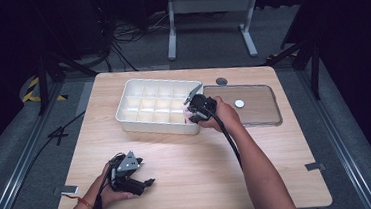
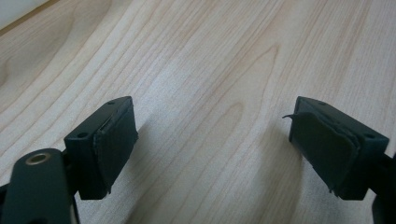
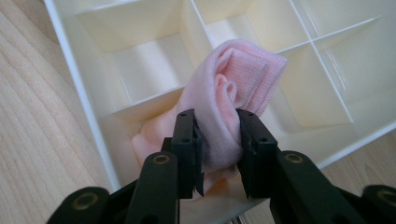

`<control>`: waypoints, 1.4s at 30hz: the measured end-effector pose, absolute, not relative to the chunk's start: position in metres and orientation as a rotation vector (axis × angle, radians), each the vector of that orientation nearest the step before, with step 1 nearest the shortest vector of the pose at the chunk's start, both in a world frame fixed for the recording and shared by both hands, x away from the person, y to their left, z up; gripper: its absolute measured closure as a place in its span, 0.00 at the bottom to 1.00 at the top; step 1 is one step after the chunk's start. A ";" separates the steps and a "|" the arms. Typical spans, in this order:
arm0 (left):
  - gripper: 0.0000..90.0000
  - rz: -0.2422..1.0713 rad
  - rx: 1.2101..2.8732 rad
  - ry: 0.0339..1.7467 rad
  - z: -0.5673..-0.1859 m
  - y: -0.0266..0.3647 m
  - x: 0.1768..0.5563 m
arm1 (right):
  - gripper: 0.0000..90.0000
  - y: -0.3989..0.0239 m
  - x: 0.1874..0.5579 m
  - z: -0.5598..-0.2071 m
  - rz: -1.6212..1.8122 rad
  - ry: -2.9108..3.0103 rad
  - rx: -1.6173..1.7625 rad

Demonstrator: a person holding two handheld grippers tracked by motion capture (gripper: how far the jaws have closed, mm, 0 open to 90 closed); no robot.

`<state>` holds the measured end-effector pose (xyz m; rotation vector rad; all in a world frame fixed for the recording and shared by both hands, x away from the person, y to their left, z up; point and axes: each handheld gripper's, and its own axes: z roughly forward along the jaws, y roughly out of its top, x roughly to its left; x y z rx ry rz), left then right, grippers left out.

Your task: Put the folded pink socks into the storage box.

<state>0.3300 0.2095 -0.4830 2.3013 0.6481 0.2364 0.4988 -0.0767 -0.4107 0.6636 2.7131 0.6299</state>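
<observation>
Wide pale wooden bench underneath everything, grain running clear beneath both hand-held grippers. Next in size, white compartment tray, sitting directly ahead of and under the right hand-held gripper, its grid of dividers plain in the right gripper view. Just to the right of that same hand-held gripper, a clear flat lid lying on the bench, a small white round piece resting on it. Right hand-held gripper poised at the tray's near right corner, jaws drawn narrow and pinching a pink cloth between the pads. Cloth bunched and folded, upper part rising past the fingertips over a divider, lower part trailing down into the corner compartment beneath the jaws. Same pink scrap just visible at the jaw tips in the high view. Left hand-held gripper well apart from tray and cloth, low over the near left part of the bench, gripped by the left hand. Jaws there spread wide in the left gripper view, only bare wood between the pads, nothing pinched.
</observation>
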 end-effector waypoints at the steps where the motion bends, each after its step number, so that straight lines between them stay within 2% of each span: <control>1: 0.17 0.237 2.302 0.648 -0.483 0.210 0.330 | 0.79 -0.076 0.499 -0.410 0.618 2.713 0.654; 7: 0.17 0.237 2.302 0.648 -0.483 0.209 0.330 | 0.78 -0.073 0.500 -0.409 0.574 2.725 0.650; 18: 0.17 0.236 2.302 0.648 -0.483 0.210 0.330 | 0.61 -0.085 0.499 -0.396 0.715 2.711 0.724; 20: 0.17 0.236 2.301 0.648 -0.483 0.209 0.330 | 0.61 -0.086 0.499 -0.394 0.744 2.714 0.739; 23: 0.17 0.236 2.302 0.648 -0.483 0.210 0.330 | 0.72 -0.089 0.499 -0.386 0.815 2.695 0.755; 29: 0.17 0.237 2.301 0.648 -0.483 0.209 0.330 | 0.79 -0.083 0.500 -0.390 0.805 2.685 0.758; 31: 0.17 0.237 2.301 0.648 -0.483 0.209 0.330 | 0.84 -0.081 0.502 -0.397 0.761 2.705 0.761; 42: 0.17 0.236 2.301 0.648 -0.483 0.210 0.330 | 0.90 -0.077 0.505 -0.412 0.668 2.744 0.755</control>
